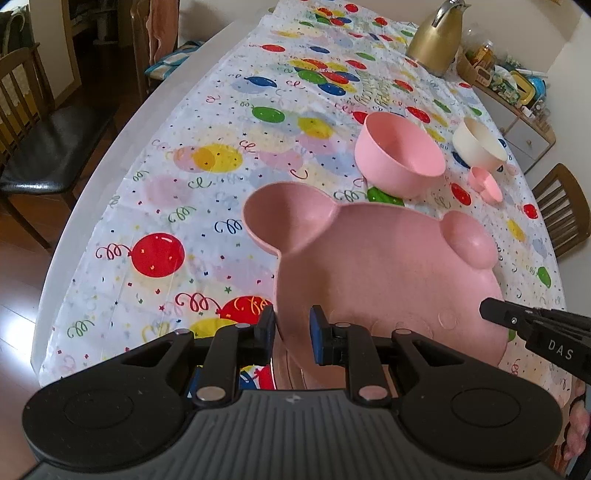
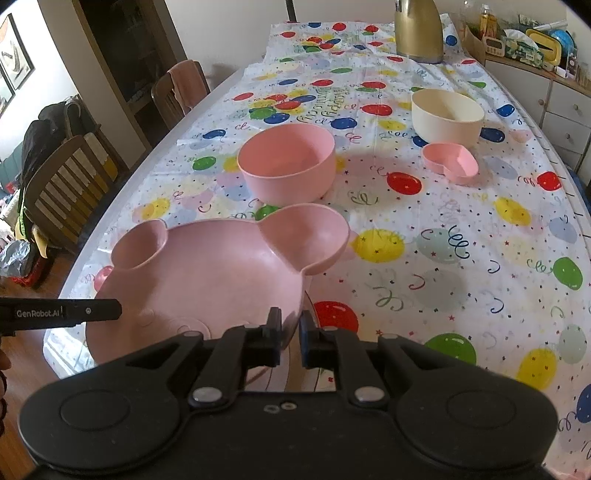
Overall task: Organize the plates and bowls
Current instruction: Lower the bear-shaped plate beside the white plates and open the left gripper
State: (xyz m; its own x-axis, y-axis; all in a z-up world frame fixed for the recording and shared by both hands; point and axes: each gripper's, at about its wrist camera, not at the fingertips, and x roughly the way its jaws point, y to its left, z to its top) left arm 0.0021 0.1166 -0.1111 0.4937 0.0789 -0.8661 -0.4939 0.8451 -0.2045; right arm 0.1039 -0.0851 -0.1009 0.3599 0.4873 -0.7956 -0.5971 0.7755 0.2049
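Note:
A pink bear-shaped plate [image 1: 369, 266] [image 2: 207, 273] with two ear wells is held between both grippers, low over the near end of the table. My left gripper [image 1: 293, 328] is shut on its left rim. My right gripper [image 2: 291, 328] is shut on its right rim. Each view shows one of the other gripper's fingers [image 1: 495, 310] [image 2: 107, 309] at the plate's far side. Beyond the plate stand a pink bowl [image 1: 400, 155] [image 2: 288, 162], a cream bowl [image 1: 478, 142] [image 2: 447, 114] and a small pink heart-shaped dish [image 1: 485, 182] [image 2: 450, 162].
A balloon-print cloth [image 1: 221, 166] [image 2: 461, 258] covers the long table. A gold kettle [image 1: 437, 37] [image 2: 419, 29] stands at the far end. Wooden chairs [image 1: 33, 122] [image 2: 66, 184] line the left side, another chair [image 1: 565, 218] is on the right, and a cluttered sideboard [image 2: 535, 44] is behind.

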